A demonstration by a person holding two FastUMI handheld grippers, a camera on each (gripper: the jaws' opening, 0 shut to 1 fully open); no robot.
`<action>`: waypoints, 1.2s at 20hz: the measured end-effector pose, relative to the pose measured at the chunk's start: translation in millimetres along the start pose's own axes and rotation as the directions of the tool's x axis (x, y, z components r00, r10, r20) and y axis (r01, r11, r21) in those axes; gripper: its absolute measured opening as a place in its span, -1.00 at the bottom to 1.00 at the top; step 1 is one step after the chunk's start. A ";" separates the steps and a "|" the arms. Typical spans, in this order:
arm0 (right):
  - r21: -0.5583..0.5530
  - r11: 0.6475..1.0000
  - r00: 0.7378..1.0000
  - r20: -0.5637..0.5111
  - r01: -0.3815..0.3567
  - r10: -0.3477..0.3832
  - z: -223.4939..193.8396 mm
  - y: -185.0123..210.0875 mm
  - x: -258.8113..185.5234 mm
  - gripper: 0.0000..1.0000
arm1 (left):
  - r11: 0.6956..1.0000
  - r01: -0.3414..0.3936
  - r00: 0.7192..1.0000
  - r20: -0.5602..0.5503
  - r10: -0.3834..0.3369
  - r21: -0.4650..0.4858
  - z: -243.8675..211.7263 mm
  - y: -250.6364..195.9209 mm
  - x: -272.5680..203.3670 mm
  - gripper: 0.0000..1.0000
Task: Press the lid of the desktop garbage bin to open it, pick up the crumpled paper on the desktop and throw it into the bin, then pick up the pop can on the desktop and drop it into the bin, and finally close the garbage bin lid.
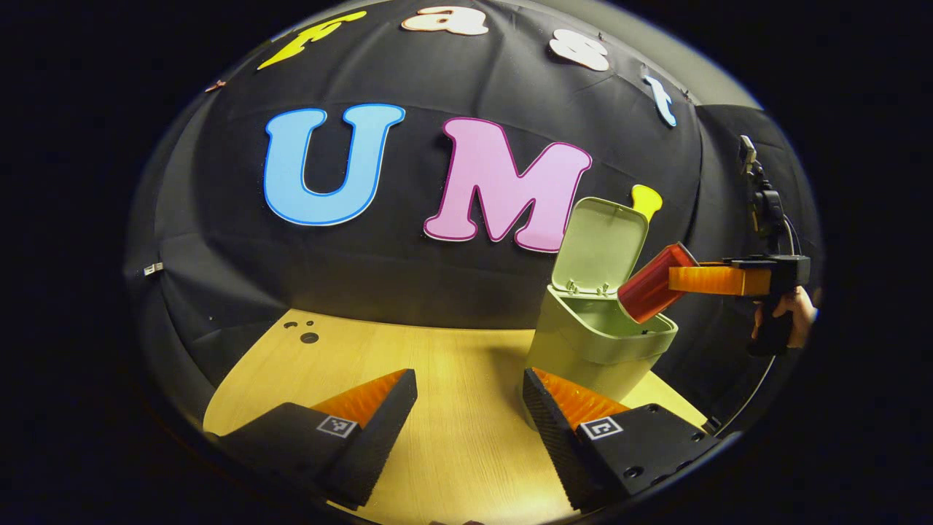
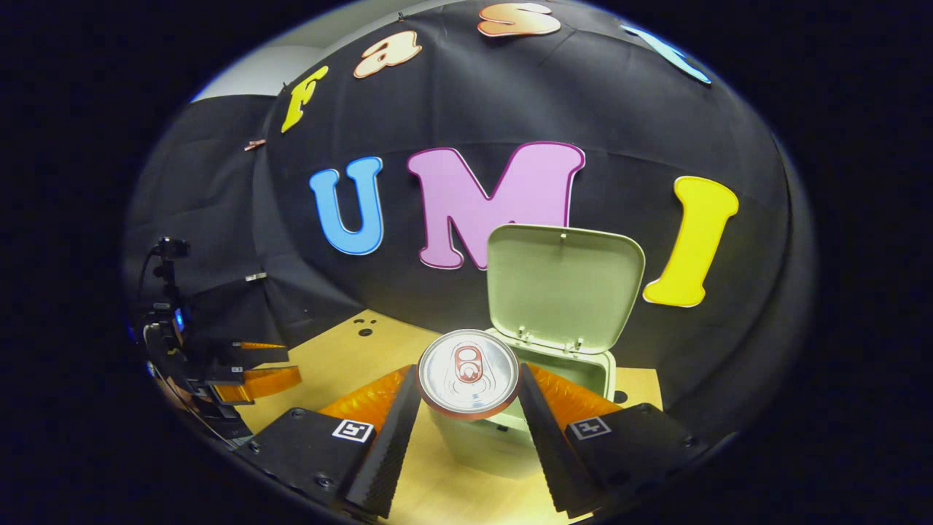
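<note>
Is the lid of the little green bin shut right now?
No, the lid stands up and open above the bin, and the right hand-held gripper holds the pop can just in front of the opening.

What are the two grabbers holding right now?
The right gripper holds the pop can, its fingers pressing on opposite sides of the can's body near its top end, above the open bin. The left gripper is open and holds nothing.

Recording booth, black cloth wall (image 1: 219,240), wooden desktop (image 1: 452,437)
</note>
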State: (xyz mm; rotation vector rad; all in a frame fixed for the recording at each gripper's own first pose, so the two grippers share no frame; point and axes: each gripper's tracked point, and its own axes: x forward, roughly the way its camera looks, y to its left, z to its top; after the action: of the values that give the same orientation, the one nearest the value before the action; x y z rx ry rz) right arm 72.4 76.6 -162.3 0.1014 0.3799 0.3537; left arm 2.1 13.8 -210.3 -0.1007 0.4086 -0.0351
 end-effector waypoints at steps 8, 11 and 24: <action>0.016 0.991 0.982 -0.135 0.134 -0.131 -32.8 -54.4 27.3 0.64 | 1.000 -0.003 1.000 -0.017 0.004 0.020 2.0 2.5 8.5 0.90; 0.022 0.986 0.968 -0.198 0.165 -0.157 -51.2 -67.5 36.0 0.65 | 1.000 -0.004 1.000 -0.025 0.005 0.024 0.3 2.4 10.3 0.91; 0.027 0.984 0.937 -0.312 0.175 -0.158 -85.8 -77.4 44.1 0.68 | 1.000 -0.024 0.999 -0.031 0.024 -0.004 -3.5 5.2 14.1 0.91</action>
State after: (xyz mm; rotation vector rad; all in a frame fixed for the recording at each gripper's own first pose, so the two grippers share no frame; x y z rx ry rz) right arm 102.7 22.7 -269.4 0.0660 0.7047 0.1901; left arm 13.7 17.9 -219.6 -0.1001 0.4406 -0.0125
